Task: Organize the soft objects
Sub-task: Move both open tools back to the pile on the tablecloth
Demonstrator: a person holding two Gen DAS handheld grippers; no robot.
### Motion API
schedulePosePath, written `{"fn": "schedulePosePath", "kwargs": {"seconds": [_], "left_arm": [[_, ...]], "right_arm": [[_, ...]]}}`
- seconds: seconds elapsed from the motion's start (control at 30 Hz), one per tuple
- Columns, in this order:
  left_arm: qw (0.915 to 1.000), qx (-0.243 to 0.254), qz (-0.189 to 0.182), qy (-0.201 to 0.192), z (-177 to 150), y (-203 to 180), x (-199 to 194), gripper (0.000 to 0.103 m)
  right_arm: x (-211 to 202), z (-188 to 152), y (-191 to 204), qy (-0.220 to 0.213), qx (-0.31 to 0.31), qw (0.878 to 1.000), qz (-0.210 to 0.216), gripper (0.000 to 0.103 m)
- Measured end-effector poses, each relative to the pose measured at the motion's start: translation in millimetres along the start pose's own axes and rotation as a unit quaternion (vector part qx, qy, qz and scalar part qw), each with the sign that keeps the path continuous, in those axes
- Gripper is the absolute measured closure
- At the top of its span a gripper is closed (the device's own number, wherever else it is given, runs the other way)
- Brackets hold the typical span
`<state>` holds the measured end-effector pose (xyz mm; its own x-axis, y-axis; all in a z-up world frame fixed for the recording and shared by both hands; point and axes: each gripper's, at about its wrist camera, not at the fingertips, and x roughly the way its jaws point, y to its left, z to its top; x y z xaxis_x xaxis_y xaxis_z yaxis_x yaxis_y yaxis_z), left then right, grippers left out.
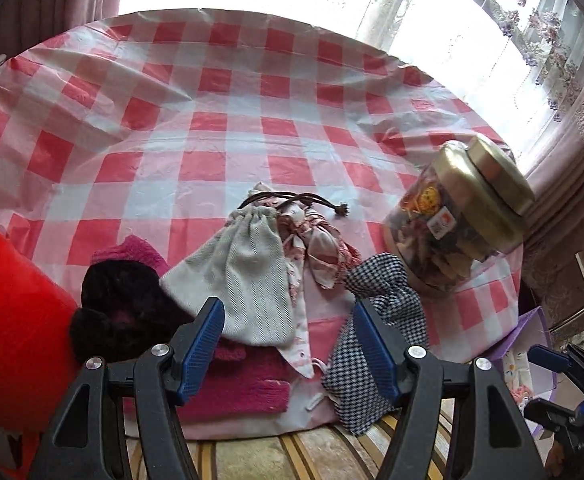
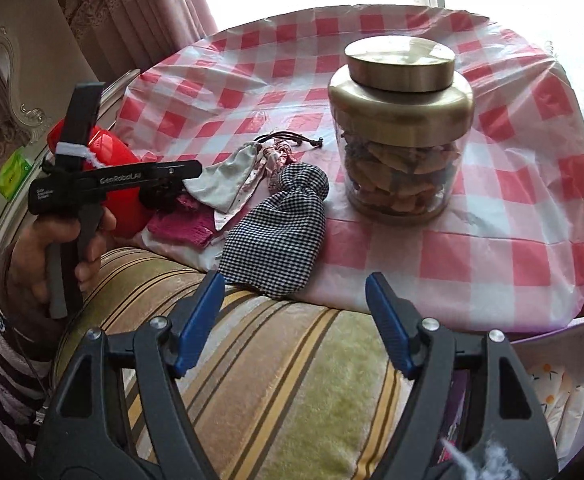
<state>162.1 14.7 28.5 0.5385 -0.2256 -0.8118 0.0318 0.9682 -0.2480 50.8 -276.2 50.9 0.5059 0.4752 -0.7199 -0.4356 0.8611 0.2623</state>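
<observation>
A heap of soft things lies at the near edge of the checked table (image 1: 227, 120). It holds a grey-white drawstring pouch (image 1: 247, 276), a pink floral cloth (image 1: 316, 240), a black-and-white houndstooth pouch (image 1: 376, 320), a black fluffy piece (image 1: 123, 304) and a magenta knitted cloth (image 1: 243, 384). My left gripper (image 1: 288, 312) hovers open just above the heap, and its pads touch nothing. My right gripper (image 2: 295, 284) stands open over a striped cushion (image 2: 271, 380), just short of the houndstooth pouch (image 2: 279, 236). It holds nothing. A hand holds the left gripper (image 2: 171, 176) over the heap.
A glass jar (image 2: 404, 168) with a gold lid stands on the table, right of the heap. A red object (image 1: 11, 320) sits at the heap's left. A purple-edged bag (image 2: 552, 360) with printed fabric lies at the lower right. Curtains and a bright window are behind the table.
</observation>
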Motion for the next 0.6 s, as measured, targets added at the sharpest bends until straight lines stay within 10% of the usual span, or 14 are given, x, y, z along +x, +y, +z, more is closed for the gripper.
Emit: {"fn": "schedulePosePath", "kwargs": {"seconds": [0.6], "left_arm": [[0.9971, -0.002, 0.036, 0.068, 38, 22, 98, 0.058]], "right_arm": [[74, 29, 21, 0.051, -0.018, 0.998, 0.01, 0.025]]}}
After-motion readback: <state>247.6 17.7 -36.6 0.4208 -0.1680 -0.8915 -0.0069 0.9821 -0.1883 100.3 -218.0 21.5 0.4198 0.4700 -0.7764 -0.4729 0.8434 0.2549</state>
